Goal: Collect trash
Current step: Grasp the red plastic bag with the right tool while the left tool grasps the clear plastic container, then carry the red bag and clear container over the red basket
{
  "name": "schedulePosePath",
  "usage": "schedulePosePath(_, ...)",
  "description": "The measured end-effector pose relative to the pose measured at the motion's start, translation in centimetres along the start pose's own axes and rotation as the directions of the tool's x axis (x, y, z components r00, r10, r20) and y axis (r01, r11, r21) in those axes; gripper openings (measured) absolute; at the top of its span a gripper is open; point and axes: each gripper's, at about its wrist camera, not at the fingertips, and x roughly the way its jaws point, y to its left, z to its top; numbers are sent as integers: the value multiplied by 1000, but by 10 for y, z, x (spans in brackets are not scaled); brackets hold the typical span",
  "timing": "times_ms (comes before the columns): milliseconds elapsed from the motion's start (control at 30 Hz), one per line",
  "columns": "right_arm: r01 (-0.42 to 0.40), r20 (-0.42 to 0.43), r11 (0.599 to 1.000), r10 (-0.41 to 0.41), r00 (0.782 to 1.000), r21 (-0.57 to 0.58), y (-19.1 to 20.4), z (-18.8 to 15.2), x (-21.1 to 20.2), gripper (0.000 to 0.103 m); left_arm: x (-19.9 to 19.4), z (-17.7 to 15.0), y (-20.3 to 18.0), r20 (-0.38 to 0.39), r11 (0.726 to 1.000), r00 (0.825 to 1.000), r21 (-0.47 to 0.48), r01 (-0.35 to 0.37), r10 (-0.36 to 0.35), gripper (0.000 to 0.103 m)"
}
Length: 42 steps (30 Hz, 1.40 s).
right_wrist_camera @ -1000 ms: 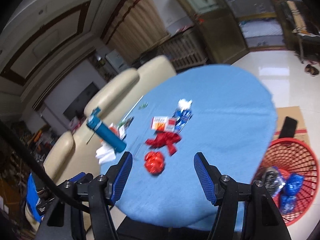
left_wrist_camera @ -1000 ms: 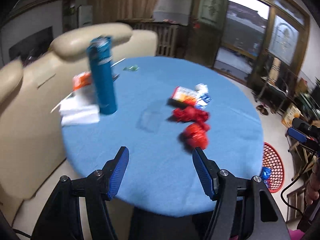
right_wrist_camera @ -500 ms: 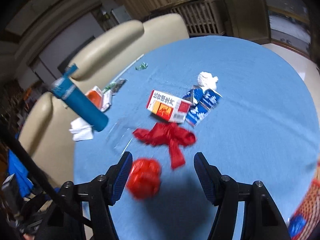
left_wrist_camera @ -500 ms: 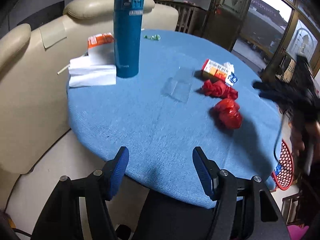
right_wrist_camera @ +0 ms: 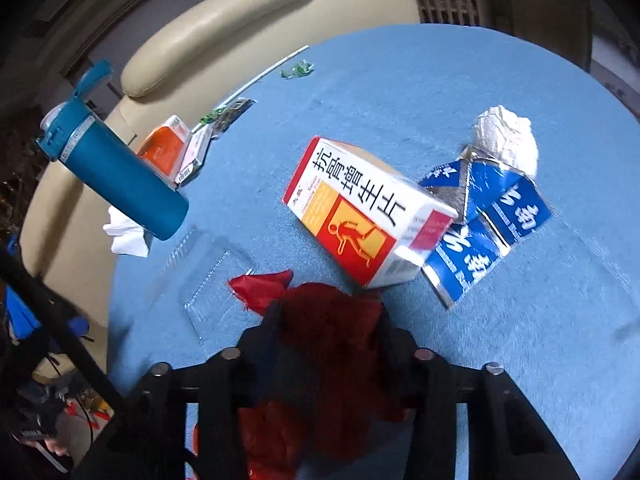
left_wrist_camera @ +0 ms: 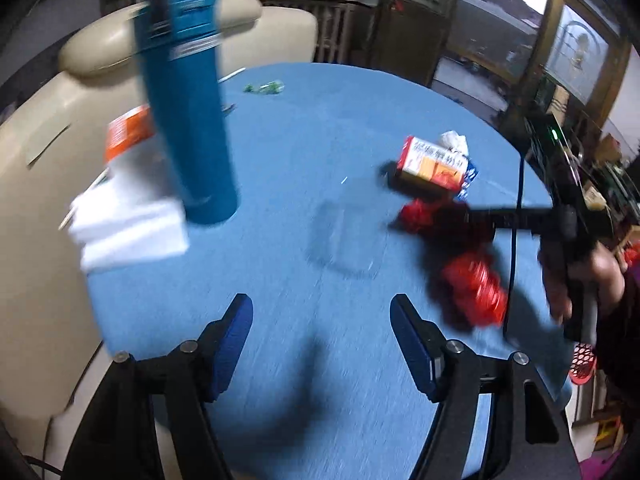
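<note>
Between the right fingers: the right hand-held gripper point(right_wrist_camera: 326, 320) is down on the red wrapper point(right_wrist_camera: 320, 320). Its two fingers sit on each side of the red stuff, closed in near it. I cannot tell if they squeeze it tight yet.
Left hand-held gripper point(left_wrist_camera: 322, 344): wide open, holding nothing, hanging over the near edge of the bench point(left_wrist_camera: 300, 128).
How to do this step well: I think the job now is to pinch the red wrapper. Close the fingers all the way, then lift slowly. The wrapper looks soft and crinkly, so a loose bit may slip out.
Red ball point(left_wrist_camera: 474, 294): a second scrunched red piece, lying on the bench near the right hand point(left_wrist_camera: 580, 276).
Clear plastic piece point(right_wrist_camera: 204, 280): flat, just left of the red wrapper. Hard to see, so easy to miss.
Medicine box point(right_wrist_camera: 360, 216): just behind the wrapper, touching the blue carton point(right_wrist_camera: 488, 224). Lift straight up so it is not bumped.
White paper ball point(right_wrist_camera: 506, 140): behind the blue carton.
Blue bottle point(left_wrist_camera: 186, 100): standing tall on the left, on white paper point(left_wrist_camera: 128, 232). Keep away so it does not tip.
Far side: a green scrap point(right_wrist_camera: 297, 69) and open blue bench, lots of room there.
Red basket point(left_wrist_camera: 582, 364): only a bit shows past the right edge of the bench.
</note>
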Motion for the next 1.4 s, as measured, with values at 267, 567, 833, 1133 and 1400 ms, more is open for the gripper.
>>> schedulePosePath(267, 40, -32, 998, -38, 999, 40, -3, -38, -24, 37, 59, 50, -21, -92, 996, 994, 55, 71, -66, 76)
schedulePosePath(567, 18, -26, 987, -14, 1000, 160, -19, -69, -48, 42, 105, 58, -16, -175, 994, 979, 7, 110, -107, 65)
schedulePosePath(833, 64, 25, 996, -65, 998, 60, -4, -73, -50, 36, 93, 44, -15, -135, 994, 985, -52, 100, -106, 43)
schedulePosePath(1133, 4, 230, 983, -46, 972, 181, -25, -122, -151, 36, 4, 27, -80, 9, 995, 997, 63, 80, -81, 43)
schedulePosePath(1400, 65, 340, 964, -153, 928, 257, -33, -179, -241, 36, -45, -2, -176, 43, 959, 983, 230, 166, -181, 43)
